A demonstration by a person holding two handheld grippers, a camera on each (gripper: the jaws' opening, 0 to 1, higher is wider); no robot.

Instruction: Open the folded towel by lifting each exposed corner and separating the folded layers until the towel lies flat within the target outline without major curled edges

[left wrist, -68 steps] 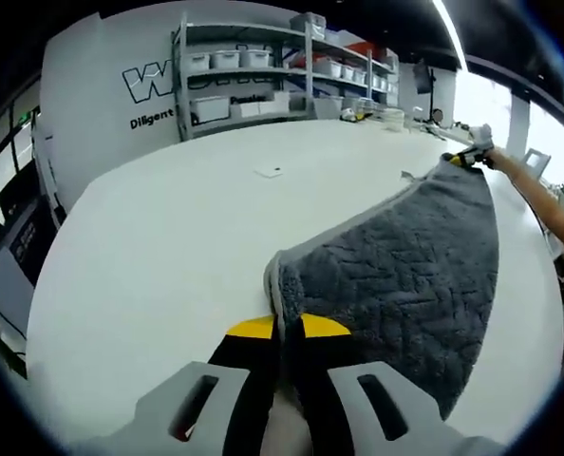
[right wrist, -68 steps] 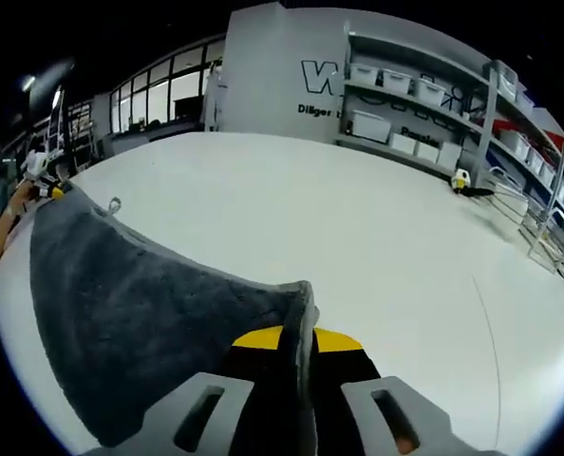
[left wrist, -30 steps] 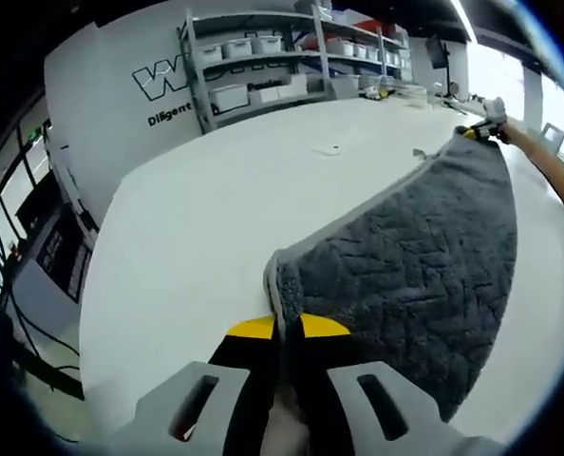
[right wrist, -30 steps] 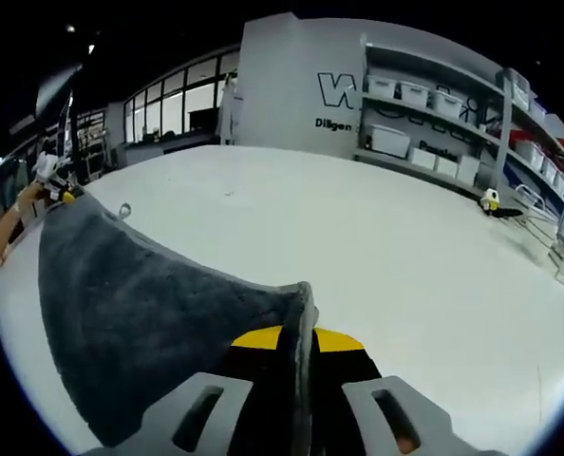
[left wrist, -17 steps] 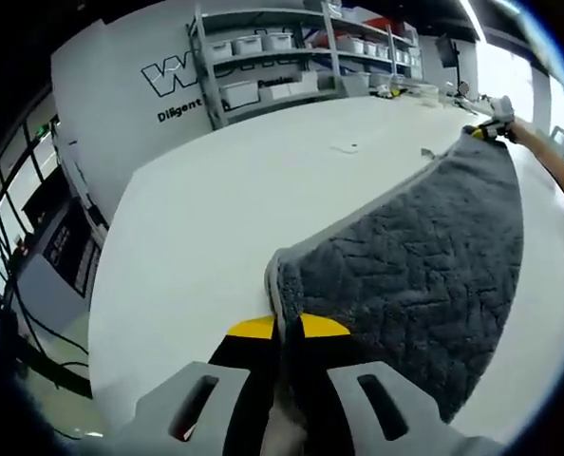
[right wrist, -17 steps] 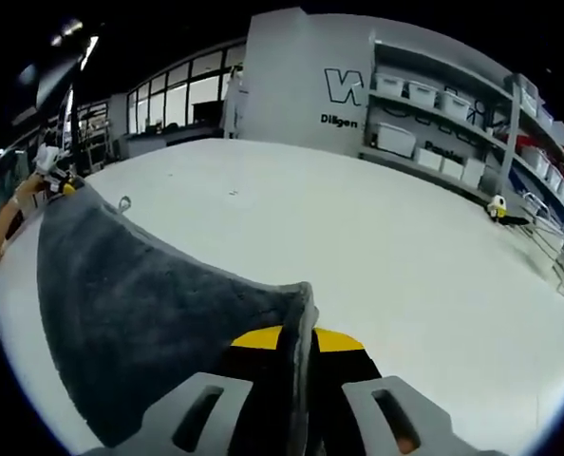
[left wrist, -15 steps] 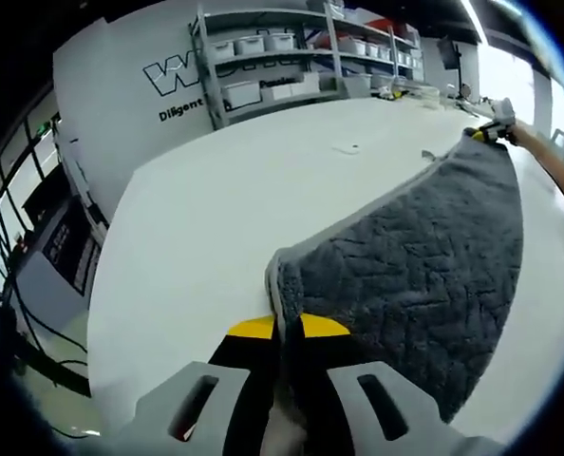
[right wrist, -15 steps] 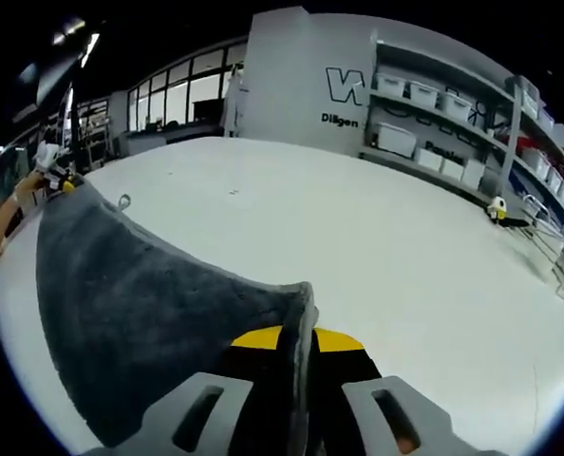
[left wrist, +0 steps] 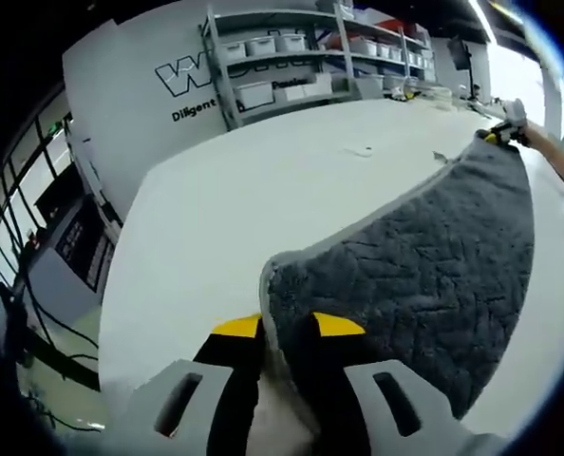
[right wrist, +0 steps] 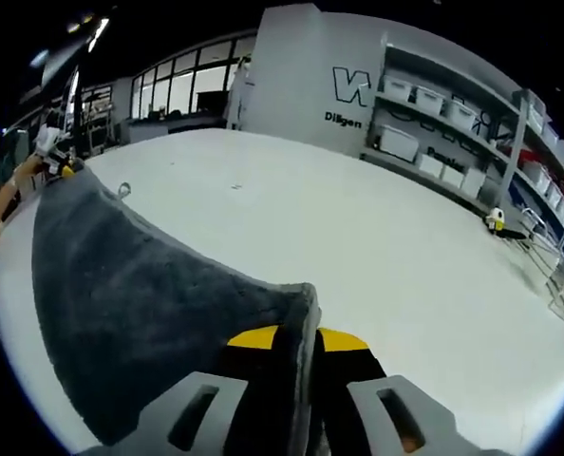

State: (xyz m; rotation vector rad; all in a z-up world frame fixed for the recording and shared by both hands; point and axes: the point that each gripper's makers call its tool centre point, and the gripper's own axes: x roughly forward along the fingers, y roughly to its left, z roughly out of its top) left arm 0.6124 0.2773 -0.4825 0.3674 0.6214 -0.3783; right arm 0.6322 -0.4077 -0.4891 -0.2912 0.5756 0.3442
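Observation:
A grey textured towel (left wrist: 424,256) with a lighter hem is stretched over the white table (left wrist: 216,209) between my two grippers. My left gripper (left wrist: 284,328) has one towel corner between its yellow-tipped jaws, which stand slightly apart. At the towel's far corner is my right gripper (left wrist: 503,133), with the person's arm (left wrist: 557,161) behind it. In the right gripper view, my right gripper (right wrist: 301,337) is shut on its corner of the towel (right wrist: 121,285). My left gripper (right wrist: 59,166) holds the far end there. A small hanging loop (right wrist: 123,190) sticks out of the hem.
The white table (right wrist: 377,247) runs wide beyond the towel. A small white item (left wrist: 360,150) lies on it farther out. Grey shelves with white bins (left wrist: 291,57) line the back wall. A yellow object (right wrist: 494,220) sits near the far table edge.
My left gripper's jaws have parted a little around the towel corner. Both cameras have shifted slightly. The towel stays stretched between the grippers.

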